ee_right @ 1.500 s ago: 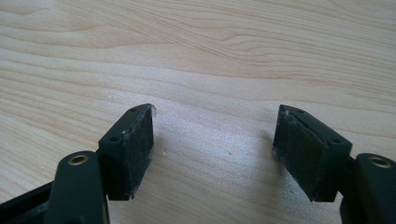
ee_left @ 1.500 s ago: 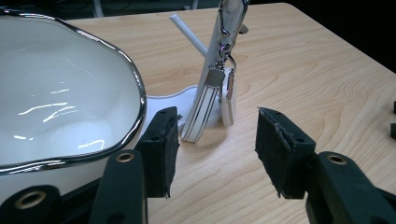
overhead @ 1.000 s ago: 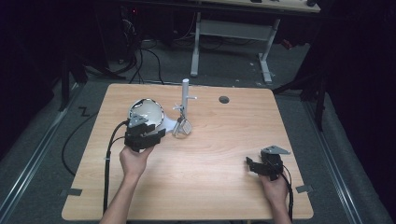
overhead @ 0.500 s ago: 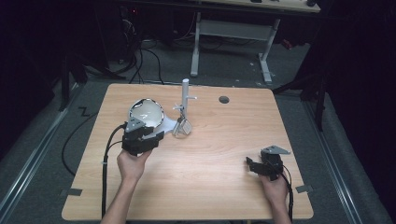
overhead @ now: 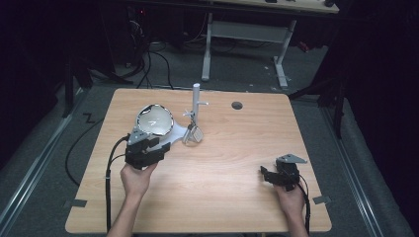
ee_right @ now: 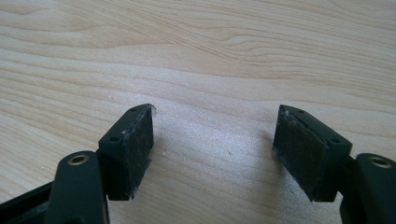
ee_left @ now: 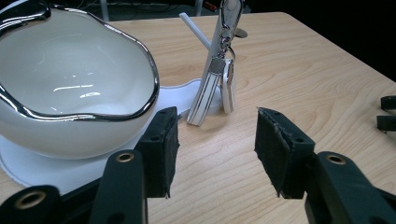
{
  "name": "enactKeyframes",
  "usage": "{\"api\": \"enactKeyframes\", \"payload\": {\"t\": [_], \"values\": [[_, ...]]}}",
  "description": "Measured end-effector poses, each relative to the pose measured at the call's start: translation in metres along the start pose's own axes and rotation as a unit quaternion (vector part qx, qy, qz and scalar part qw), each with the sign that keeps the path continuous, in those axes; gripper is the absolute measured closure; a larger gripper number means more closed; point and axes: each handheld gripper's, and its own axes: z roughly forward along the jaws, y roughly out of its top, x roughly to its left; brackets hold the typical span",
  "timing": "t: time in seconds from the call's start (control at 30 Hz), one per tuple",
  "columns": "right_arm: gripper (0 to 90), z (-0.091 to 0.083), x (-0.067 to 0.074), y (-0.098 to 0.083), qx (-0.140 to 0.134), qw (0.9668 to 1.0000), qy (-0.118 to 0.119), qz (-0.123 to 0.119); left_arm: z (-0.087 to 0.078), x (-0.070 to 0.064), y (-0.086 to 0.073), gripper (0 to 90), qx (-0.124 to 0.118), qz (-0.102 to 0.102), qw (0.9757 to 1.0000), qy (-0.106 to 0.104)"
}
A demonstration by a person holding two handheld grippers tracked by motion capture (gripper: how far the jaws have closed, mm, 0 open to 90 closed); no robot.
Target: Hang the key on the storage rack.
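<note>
On a light wooden table (overhead: 217,197) seen from the high view, a white bowl (overhead: 154,120) with a shiny rim sits on a white stand base, with the stand's upright post (overhead: 195,101) just to its right and a small keyring-like item (overhead: 193,133) hanging at the foot of that post. The left gripper (overhead: 148,148), held in a person's hand (overhead: 136,178), sits just in front of the bowl; the right gripper (overhead: 281,175) rests well apart from the bowl, toward the near right part of the table. A dark round hole (overhead: 237,105) marks the table beyond the post.

In the left gripper view, the jaws stand spread with nothing between them — the left pad (ee_left: 161,156) close to the bowl's (ee_left: 70,88) lower wall, whether touching I cannot tell. Beyond the gap, a white strap and small tag (ee_left: 219,88) hang from the post, right of the bowl.

In the right gripper view, the jaws are spread wide over bare wood (ee_right: 201,56) — nothing is held.
</note>
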Motion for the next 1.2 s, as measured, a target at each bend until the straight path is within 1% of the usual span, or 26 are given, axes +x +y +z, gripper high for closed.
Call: {"api": "enactKeyframes", "payload": {"t": [0.17, 0.3, 0.53, 0.63, 0.8, 0.87, 0.97, 1.13, 1.2], "values": [[28.9, 0.000, 0.000, 0.000, 0.000, 1.0000, 0.000, -0.001, -0.002, 0.001, -0.003, 49.4, 0.001, -0.001, 1.0000, 0.000], [28.9, 0.000, 0.000, 0.000, 0.000, 1.0000, 0.000, -0.001, -0.005, 0.002, -0.007, 49.4, -0.003, -0.008, 1.0000, 0.000], [28.9, 0.000, 0.000, 0.000, 0.000, 1.0000, 0.000, 0.000, -0.009, 0.004, -0.016, 49.2, -0.002, -0.014, 0.9999, 0.003], [28.9, 0.000, 0.000, 0.000, 0.000, 1.0000, 0.000, 0.000, -0.011, 0.005, -0.019, 49.1, -0.006, -0.020, 0.9998, 0.003], [28.9, 0.000, 0.000, 0.000, 0.000, 1.0000, 0.000, 0.000, -0.014, 0.006, -0.023, 48.9, -0.007, -0.025, 0.9997, 0.005], [28.9, 0.000, 0.000, 0.000, 0.000, 1.0000, 0.000, 0.000, -0.015, 0.007, -0.025, 48.7, -0.007, -0.026, 0.9996, 0.007], [28.9, 0.000, 0.000, 0.000, 0.000, 1.0000, 0.000, -0.001, -0.017, 0.009, -0.028, 48.2, -0.012, -0.032, 0.9994, 0.007], [28.9, 0.000, 0.000, 0.000, 0.000, 1.0000, 0.000, 0.000, -0.020, 0.012, -0.034, 47.7, -0.012, -0.040, 0.9991, 0.008], [28.9, 0.000, 0.000, 0.000, 0.000, 1.0000, 0.000, 0.000, -0.021, 0.013, -0.035, 47.5, -0.012, -0.041, 0.9990, 0.011]]}}
